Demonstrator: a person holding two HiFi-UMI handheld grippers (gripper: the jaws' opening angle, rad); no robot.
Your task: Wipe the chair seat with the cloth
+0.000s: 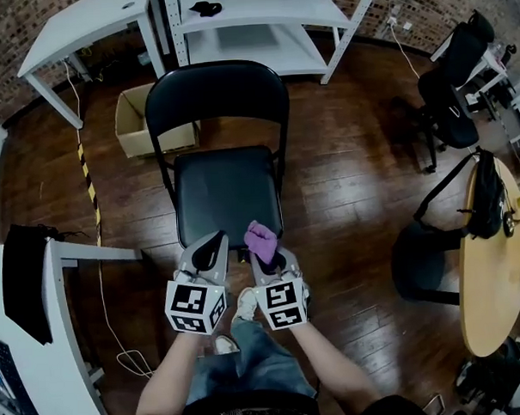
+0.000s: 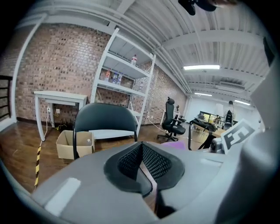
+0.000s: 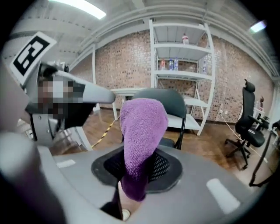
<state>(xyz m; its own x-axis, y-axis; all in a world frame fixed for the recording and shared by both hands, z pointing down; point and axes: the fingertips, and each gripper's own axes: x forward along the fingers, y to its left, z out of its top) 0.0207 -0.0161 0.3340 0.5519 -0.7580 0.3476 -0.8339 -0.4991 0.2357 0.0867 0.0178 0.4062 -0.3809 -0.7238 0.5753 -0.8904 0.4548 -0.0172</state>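
Note:
A black folding chair stands on the wood floor, its padded seat (image 1: 227, 193) just ahead of both grippers. My right gripper (image 1: 266, 255) is shut on a purple cloth (image 1: 261, 240), which sticks up from its jaws at the seat's front right corner. In the right gripper view the cloth (image 3: 142, 140) fills the middle, standing up from between the jaws. My left gripper (image 1: 212, 245) hovers at the seat's front left edge, shut with nothing in it. The left gripper view shows its jaws pressed together and the chair's backrest (image 2: 104, 118) beyond.
A cardboard box (image 1: 140, 121) sits on the floor left of the chair. White shelving (image 1: 260, 22) stands behind the chair and a white table (image 1: 80, 25) at back left. An office chair (image 1: 451, 91) and a round wooden table (image 1: 495, 269) are at right.

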